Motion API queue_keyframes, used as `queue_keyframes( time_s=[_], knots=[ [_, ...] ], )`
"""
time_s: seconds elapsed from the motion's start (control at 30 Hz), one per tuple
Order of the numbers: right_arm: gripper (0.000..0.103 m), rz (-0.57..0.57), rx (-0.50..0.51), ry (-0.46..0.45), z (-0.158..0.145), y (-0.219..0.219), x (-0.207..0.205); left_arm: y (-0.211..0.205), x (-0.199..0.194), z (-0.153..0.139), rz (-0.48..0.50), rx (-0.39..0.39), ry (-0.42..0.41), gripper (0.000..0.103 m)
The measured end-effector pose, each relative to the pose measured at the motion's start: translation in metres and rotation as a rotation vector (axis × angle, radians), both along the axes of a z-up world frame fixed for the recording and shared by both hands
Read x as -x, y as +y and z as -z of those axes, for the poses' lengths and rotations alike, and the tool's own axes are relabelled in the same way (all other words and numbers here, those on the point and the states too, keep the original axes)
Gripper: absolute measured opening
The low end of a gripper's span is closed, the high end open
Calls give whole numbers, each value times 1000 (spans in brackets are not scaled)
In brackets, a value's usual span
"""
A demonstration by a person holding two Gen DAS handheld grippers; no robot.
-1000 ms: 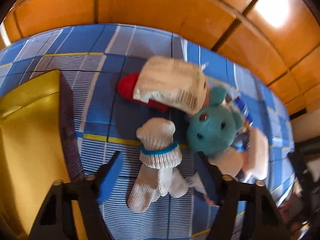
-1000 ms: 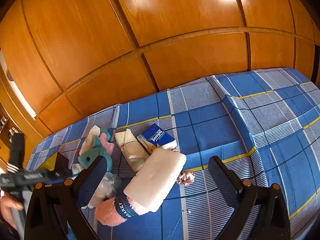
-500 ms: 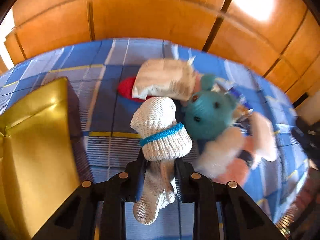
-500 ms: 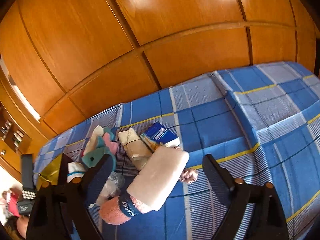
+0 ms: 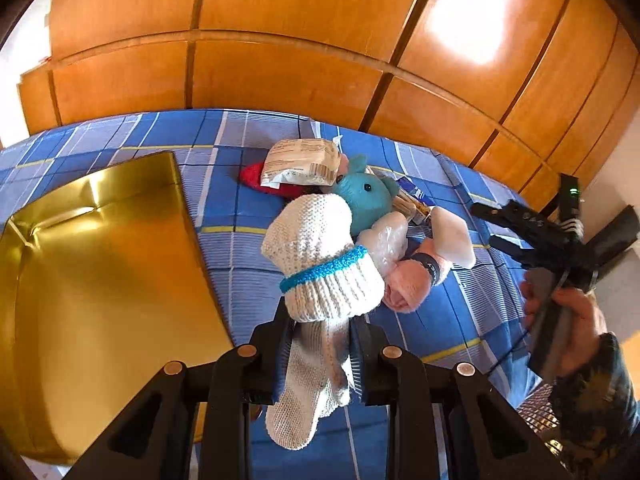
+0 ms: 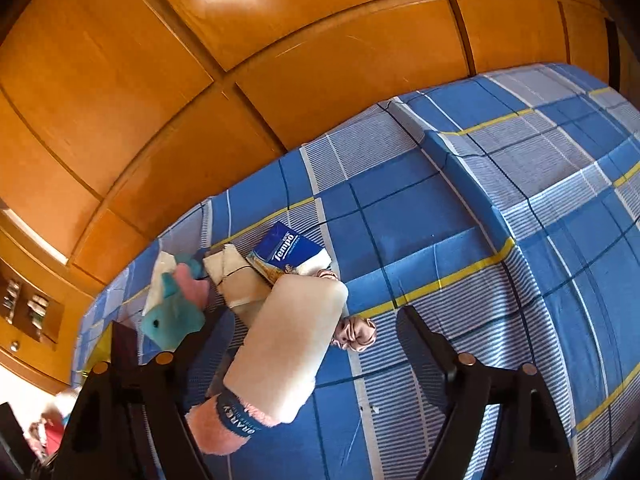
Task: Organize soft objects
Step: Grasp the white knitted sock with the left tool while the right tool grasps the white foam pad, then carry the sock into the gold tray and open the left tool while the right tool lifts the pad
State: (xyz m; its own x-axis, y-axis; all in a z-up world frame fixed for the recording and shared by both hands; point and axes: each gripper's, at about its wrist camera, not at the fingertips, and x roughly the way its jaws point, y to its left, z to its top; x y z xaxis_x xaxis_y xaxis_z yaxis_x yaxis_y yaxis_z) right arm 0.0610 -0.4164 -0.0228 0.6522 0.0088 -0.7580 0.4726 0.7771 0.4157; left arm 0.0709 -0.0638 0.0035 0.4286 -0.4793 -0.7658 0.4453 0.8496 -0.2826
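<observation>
One rolled sock [image 5: 324, 264] is clamped in the left gripper [image 5: 320, 344], the gold box [image 5: 100, 280] at nine o'clock looks unfilled, the pile remains, and the right gripper [image 6: 316, 344] is spread wide.

Black tongs [image 5: 320, 344], brass screws; dark patterned sleeve [image 5: 596, 392].

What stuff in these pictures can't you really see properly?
- Gold box, left wrist view: its near end runs off the picture edge.
- Red thing, left wrist view: mostly covered by the paper packet, so I cannot name it.
- Teal plush toy, right wrist view: its lower part is hidden behind the right gripper.
- White knitted sock, left wrist view: its middle is hidden by the left gripper jaws.
</observation>
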Motion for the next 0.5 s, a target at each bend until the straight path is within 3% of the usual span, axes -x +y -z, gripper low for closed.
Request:
queue_keyframes(
  time_s=[0.43,0.47,0.5],
  knots=[
    [93,-54,241,222,16,50,-47,86,-4,-5,-181,10,-5,26],
    [89,-71,270,250,20,54,-51,92,-8,-4,-193,1,-1,26],
    [65,-87,291,261,23,57,-52,99,-13,-2,-212,-12,8,26]
  ],
)
